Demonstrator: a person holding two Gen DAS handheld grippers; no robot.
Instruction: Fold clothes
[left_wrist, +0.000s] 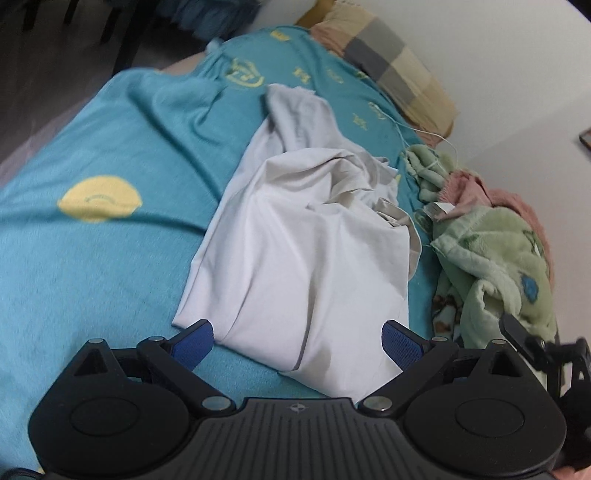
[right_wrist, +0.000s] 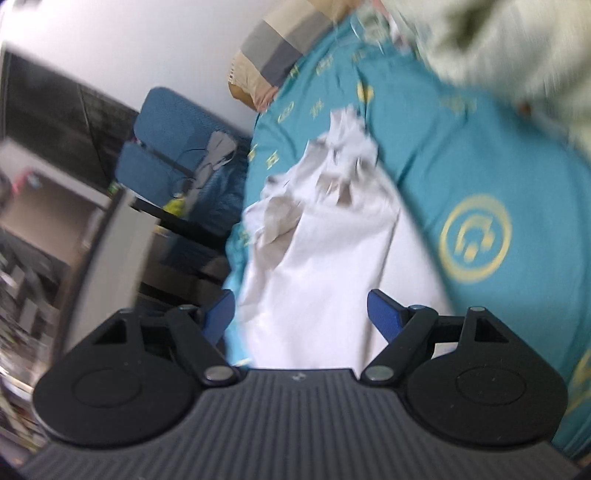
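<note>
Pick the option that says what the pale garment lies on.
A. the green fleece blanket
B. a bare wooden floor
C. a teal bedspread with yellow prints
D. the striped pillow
C: the pale garment is spread crumpled on the teal bedspread, while the green blanket lies beside it and the striped pillow sits beyond it.

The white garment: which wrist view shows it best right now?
Left wrist view: the white garment is sharp there, its folds and near hem visible on the teal bedsheet. The right wrist view shows it motion-blurred, its near edge hidden.
</note>
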